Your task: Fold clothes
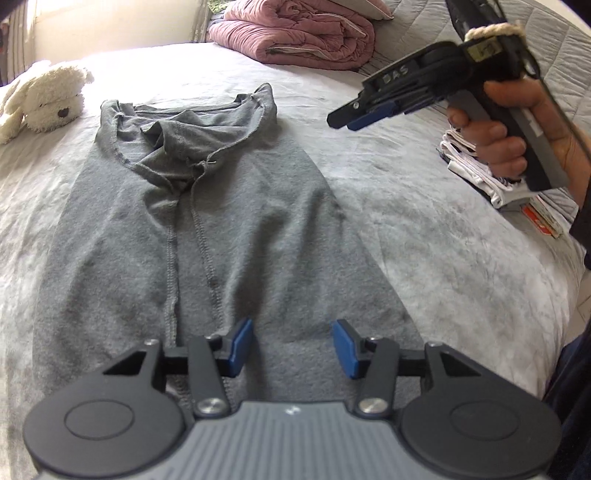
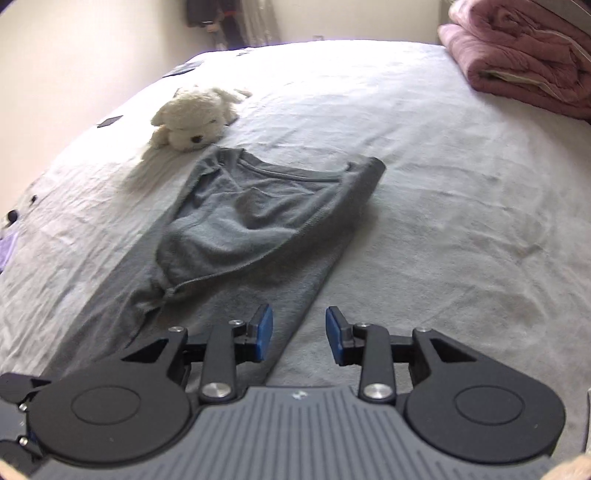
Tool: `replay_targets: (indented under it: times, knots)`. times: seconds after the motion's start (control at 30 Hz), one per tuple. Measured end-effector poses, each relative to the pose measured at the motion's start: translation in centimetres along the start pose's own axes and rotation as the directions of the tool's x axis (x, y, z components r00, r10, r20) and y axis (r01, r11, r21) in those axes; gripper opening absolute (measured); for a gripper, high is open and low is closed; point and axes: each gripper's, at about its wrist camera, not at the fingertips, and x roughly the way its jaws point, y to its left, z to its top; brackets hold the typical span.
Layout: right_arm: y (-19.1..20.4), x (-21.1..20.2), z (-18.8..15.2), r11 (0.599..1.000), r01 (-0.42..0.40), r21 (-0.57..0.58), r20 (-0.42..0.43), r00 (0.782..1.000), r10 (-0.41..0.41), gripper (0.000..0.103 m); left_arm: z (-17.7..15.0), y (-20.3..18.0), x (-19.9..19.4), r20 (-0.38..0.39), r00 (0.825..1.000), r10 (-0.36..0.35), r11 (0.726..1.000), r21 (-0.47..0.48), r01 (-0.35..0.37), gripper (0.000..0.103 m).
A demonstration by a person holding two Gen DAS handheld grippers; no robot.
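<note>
Both hand-held grippers, left (image 1: 291, 347) and right (image 2: 299, 334), open and empty over grey shirt (image 1: 207, 229) lying on bed (image 1: 424, 240).

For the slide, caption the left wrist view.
Open left gripper above a gray garment on the bed; right gripper held off to the side.

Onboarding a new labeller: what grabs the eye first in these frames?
The grey garment spread lengthwise down the middle of the pale bed, its far end rumpled. A white plush dog lies just beyond its far left corner, and a folded pink quilt sits at the far edge. Both grippers, left and right, are open and empty.
</note>
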Motion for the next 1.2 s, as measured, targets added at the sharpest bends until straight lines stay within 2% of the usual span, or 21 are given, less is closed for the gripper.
replay_targets:
  times: [0.03, 0.1, 0.17, 0.2, 0.27, 0.33, 0.37, 0.43, 0.53, 0.6, 0.67, 0.73, 0.8, 0.9, 0.97, 1.0, 1.1, 1.2]
  knots:
    - [1.0, -1.5, -0.1, 0.996, -0.014, -0.084, 0.042, 0.999, 0.017, 0.037, -0.1, -0.3, -0.2, -0.001, 1.000, -0.005, 1.000, 0.017, 0.005, 0.051]
    - [2.9, -4.4, -0.3, 0.968, -0.028, -0.248, 0.122, 0.991, 0.060, 0.051, -0.5, -0.8, -0.7, 0.006, 0.998, -0.056, 0.998, 0.039, 0.056, 0.051]
    - [3.5, -4.7, 0.5, 0.957, 0.033, -0.288, 0.194, 0.981, 0.025, 0.054, -0.9, -1.6, -1.0, 0.012, 0.994, -0.110, 0.992, 0.069, 0.109, 0.051]
    - [3.4, -3.9, 1.1, 0.963, 0.057, -0.262, 0.205, 0.979, -0.002, 0.054, -1.1, -2.0, -1.1, 0.014, 0.991, -0.137, 0.987, 0.085, 0.135, 0.051]
    - [2.3, -0.9, 2.3, 0.972, 0.126, -0.199, 0.201, 0.976, -0.086, 0.054, -1.7, -2.6, -0.7, 0.006, 0.992, -0.127, 0.984, 0.126, 0.125, 0.051]
    - [0.7, 2.8, 3.2, 0.961, 0.233, -0.147, 0.150, 0.966, -0.211, 0.054, -2.1, -2.8, -0.3, 0.004, 0.993, -0.114, 0.983, 0.149, 0.112, 0.051]
    - [-0.7, 4.8, 3.5, 0.949, 0.293, -0.116, 0.111, 0.953, -0.281, 0.053, -2.2, -2.8, -0.2, 0.008, 0.993, -0.114, 0.981, 0.156, 0.111, 0.051]
    - [-3.5, 7.2, 4.4, 0.946, 0.321, -0.040, 0.085, 0.945, -0.317, 0.052, -2.2, -2.7, -0.2, 0.007, 0.992, -0.123, 0.981, 0.153, 0.121, 0.052]
    - [-7.1, 8.5, 6.0, 0.968, 0.223, 0.114, 0.083, 0.969, -0.233, 0.052, -2.0, -2.1, 0.0, 0.004, 0.989, -0.148, 0.980, 0.132, 0.146, 0.052]
    - [-7.9, 9.2, 7.1, 0.972, 0.173, 0.157, 0.118, 0.974, -0.192, 0.052, -2.0, -1.6, 0.0, 0.003, 0.986, -0.167, 0.979, 0.114, 0.166, 0.052]
    - [-8.5, 10.2, 8.0, 0.974, 0.138, 0.181, 0.148, 0.975, -0.165, 0.048, -1.9, -1.2, 0.1, 0.003, 0.982, -0.187, 0.978, 0.096, 0.186, 0.052]
    - [-9.3, 11.9, 8.2, 0.969, 0.143, 0.200, 0.122, 0.978, -0.169, 0.033, -1.9, -0.8, 0.1, 0.002, 0.979, -0.203, 0.976, 0.079, 0.203, 0.052]
    - [-9.8, 13.3, 7.6, 0.967, 0.128, 0.220, 0.101, 0.983, -0.154, 0.024, -2.0, -0.7, 0.1, -0.001, 0.977, -0.212, 0.975, 0.072, 0.211, 0.052]
    - [-10.3, 14.1, 6.8, 0.966, 0.100, 0.237, 0.124, 0.983, -0.133, 0.021, -2.0, -0.4, 0.2, -0.003, 0.975, -0.224, 0.973, 0.058, 0.224, 0.052]
    - [-10.7, 14.2, 6.5, 0.963, 0.082, 0.258, 0.143, 0.982, -0.122, 0.012, -2.0, -0.3, 0.2, -0.003, 0.973, -0.230, 0.972, 0.052, 0.230, 0.052]
    - [-10.7, 14.3, 6.5, 0.963, 0.096, 0.252, 0.142, 0.981, -0.135, 0.004, -2.0, -0.3, 0.2, -0.002, 0.973, -0.232, 0.971, 0.050, 0.232, 0.052]
    - [-9.7, 13.9, 6.8, 0.965, 0.170, 0.201, 0.146, 0.969, -0.201, 0.003, -2.0, -0.4, 0.1, 0.002, 0.973, -0.231, 0.971, 0.059, 0.230, 0.052]
    - [-8.4, 11.7, 7.6, 0.964, 0.196, 0.180, 0.213, 0.949, -0.233, 0.003, -2.1, -0.6, 0.0, 0.005, 0.975, -0.221, 0.973, 0.068, 0.220, 0.052]
